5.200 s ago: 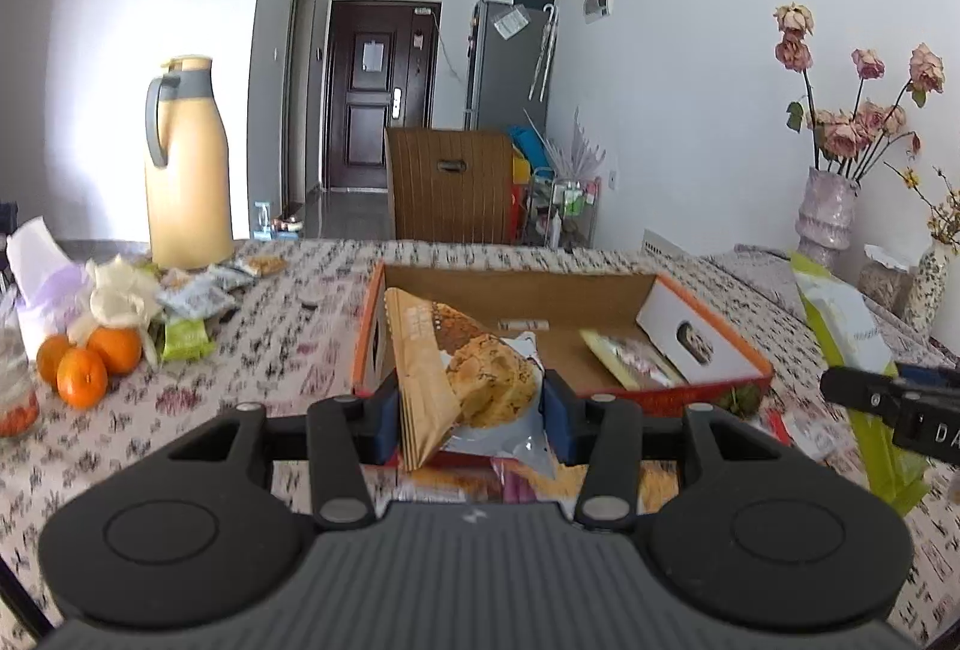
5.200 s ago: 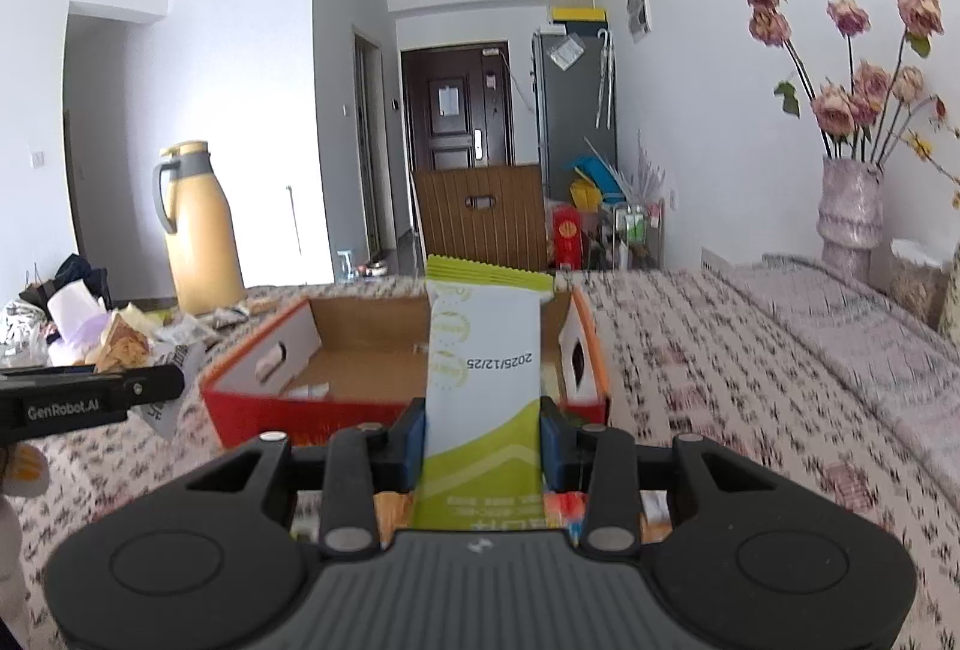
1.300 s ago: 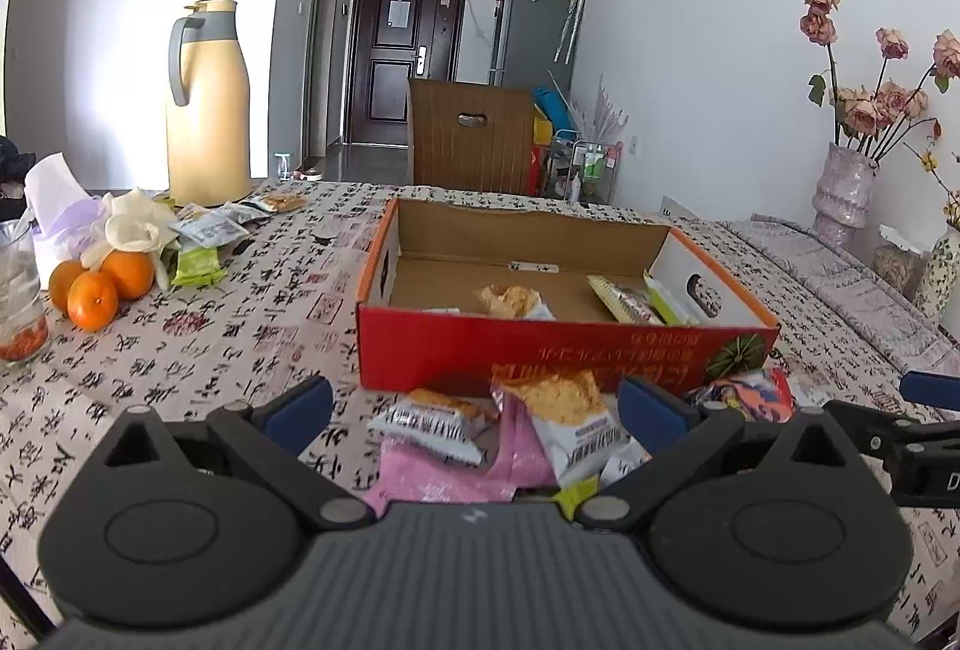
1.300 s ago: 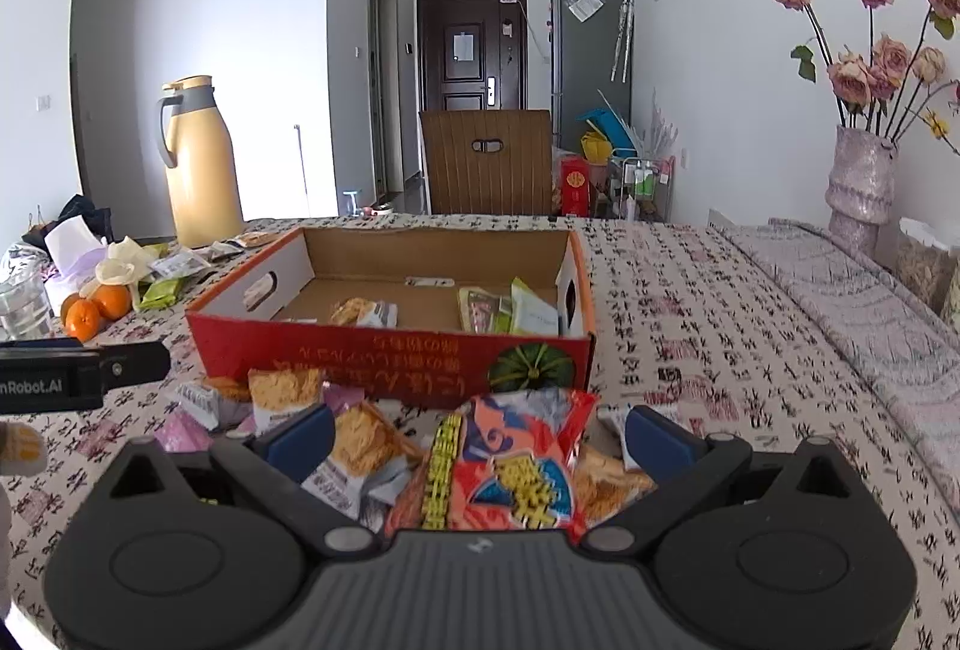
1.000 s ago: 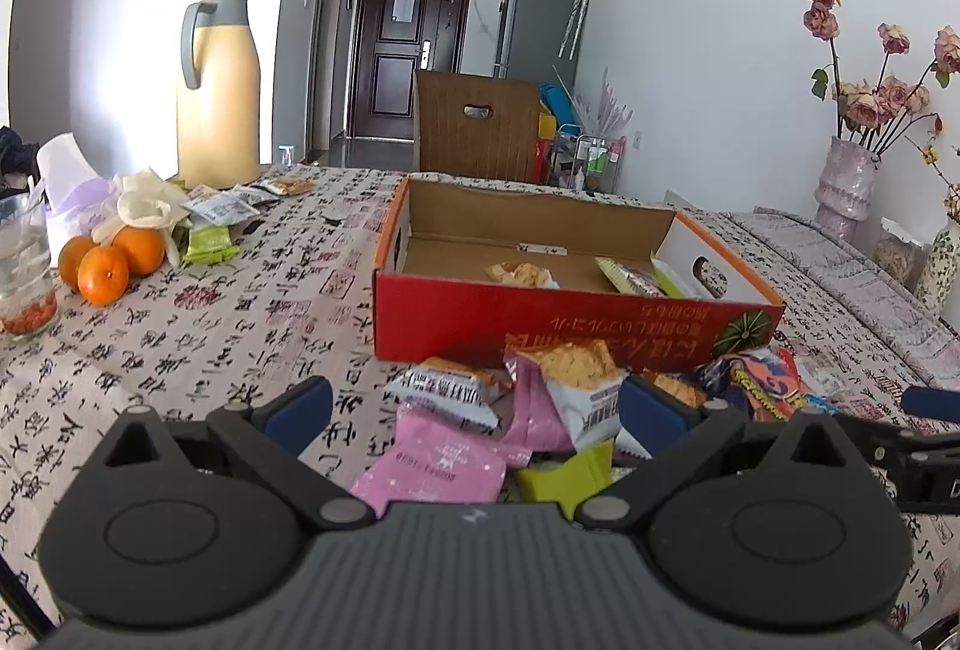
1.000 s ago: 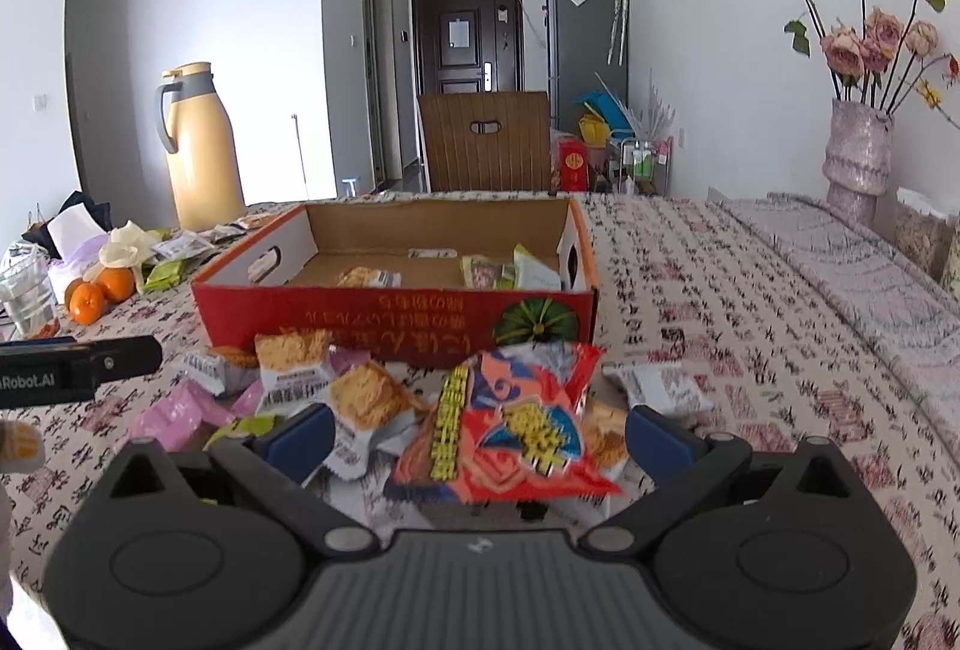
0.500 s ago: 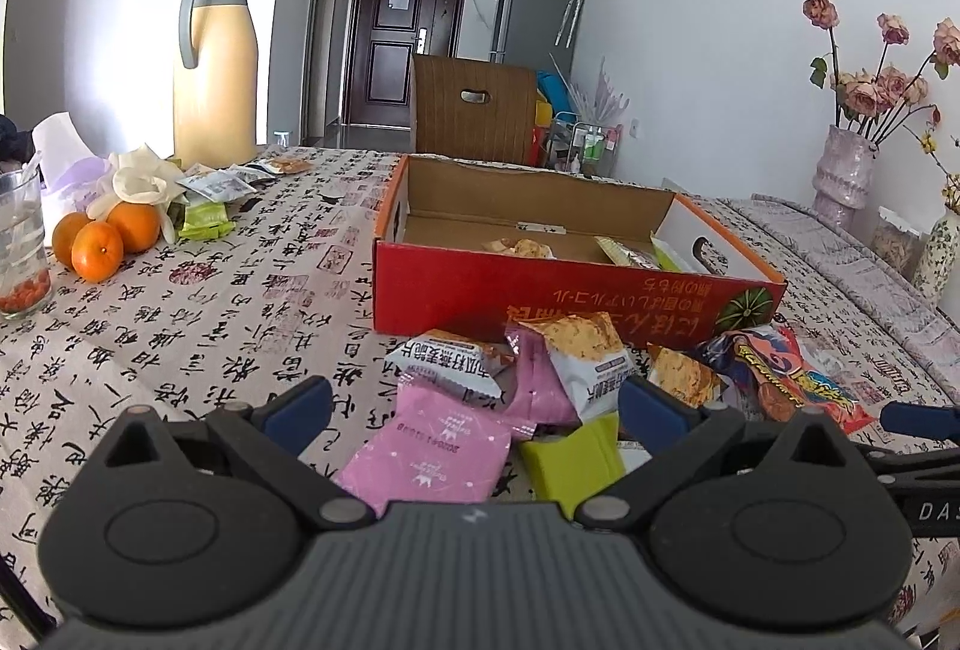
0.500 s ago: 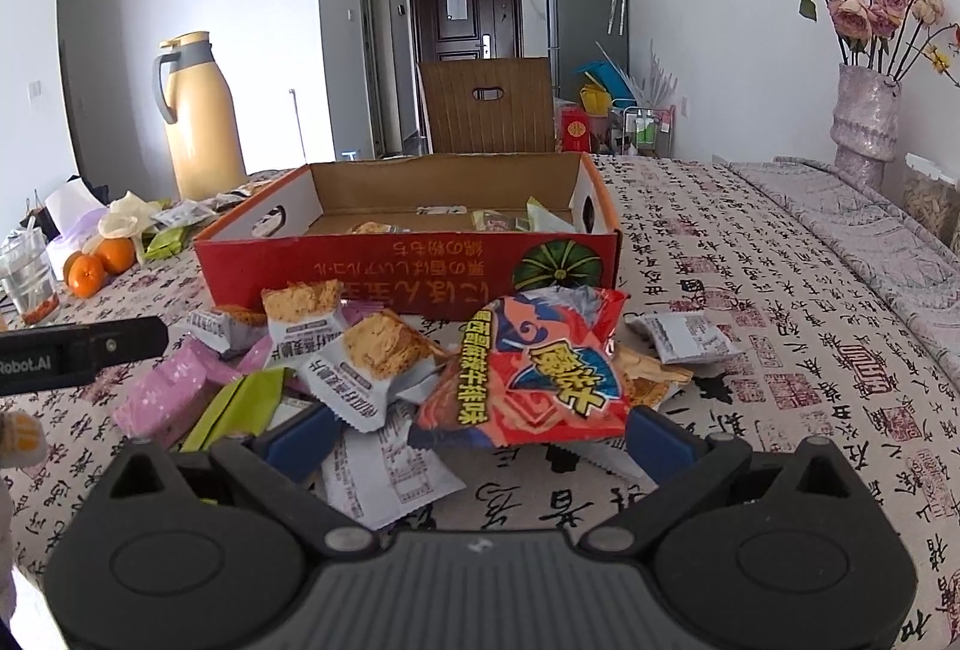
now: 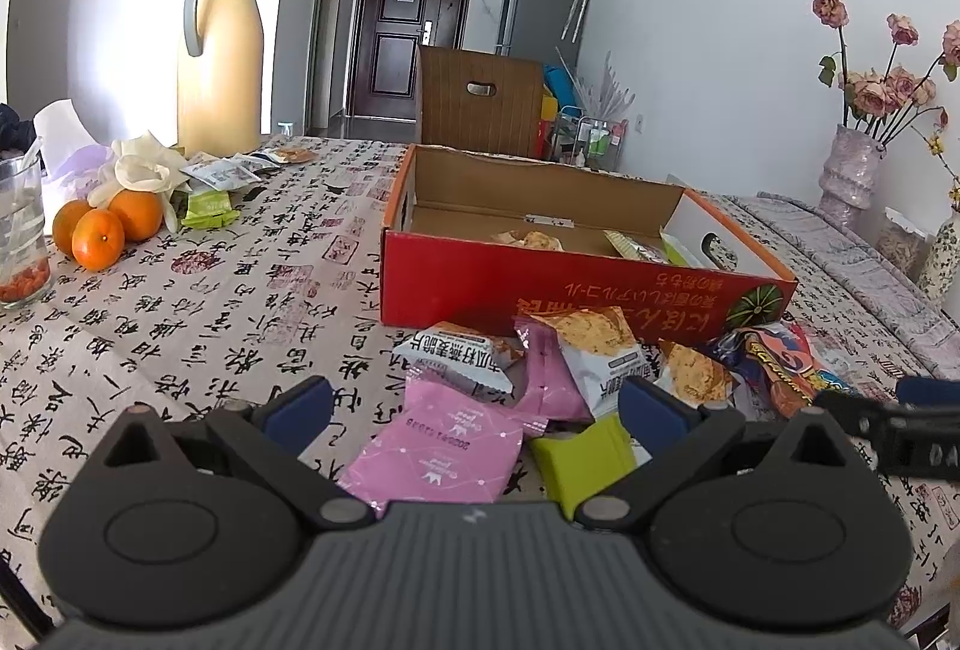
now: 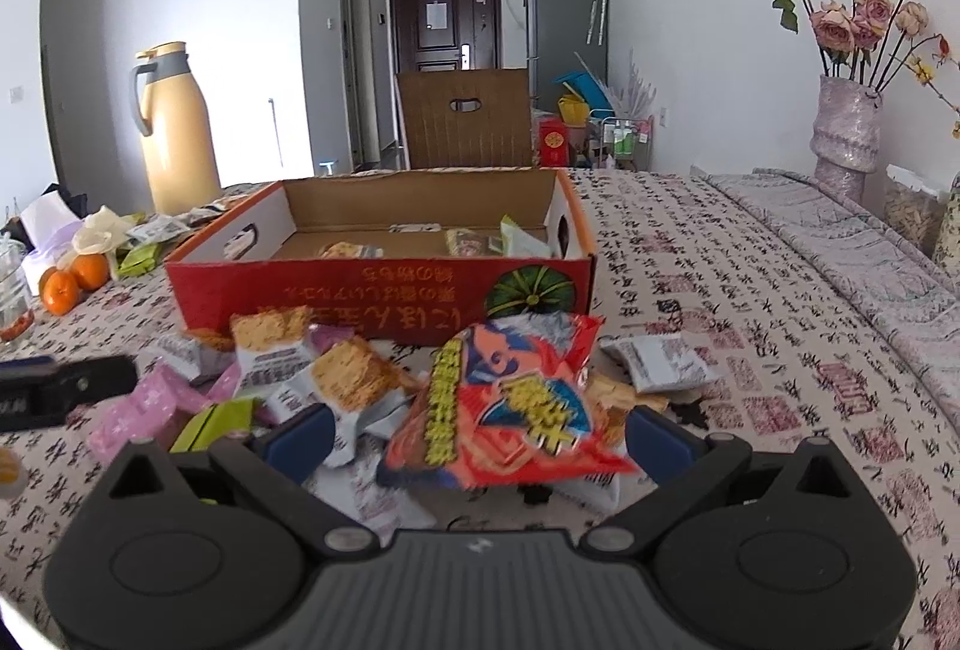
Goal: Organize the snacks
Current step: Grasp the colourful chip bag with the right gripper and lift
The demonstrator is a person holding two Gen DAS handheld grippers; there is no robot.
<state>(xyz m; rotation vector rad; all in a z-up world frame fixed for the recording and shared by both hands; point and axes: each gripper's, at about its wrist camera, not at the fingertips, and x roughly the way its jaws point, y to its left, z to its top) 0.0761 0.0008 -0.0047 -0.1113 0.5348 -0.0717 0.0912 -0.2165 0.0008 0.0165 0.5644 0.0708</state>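
Observation:
An open red cardboard box (image 9: 564, 290) stands on the patterned tablecloth with a few packets lying inside, among them a cookie packet (image 9: 528, 239). In front of its near wall lies a heap of loose snacks. My left gripper (image 9: 474, 410) is open low over the heap, with a pink packet (image 9: 438, 455) and a green packet (image 9: 585, 461) between its fingers, neither one gripped. My right gripper (image 10: 480, 437) is also open, straddling a large red chip bag (image 10: 510, 404) that rests on the heap. The red box (image 10: 372, 290) sits just behind it.
A tall yellow thermos (image 9: 219, 56), oranges (image 9: 99, 236), a glass (image 9: 21, 230) and small packets (image 9: 207, 209) occupy the left of the table. A vase of dried roses (image 10: 846, 134) stands far right. A brown chair back (image 9: 480, 110) rises behind the box.
Both grippers, shut on packets over the box five seconds ago, are now open and have drawn back and sunk lower, closer to the heap in front of the box.

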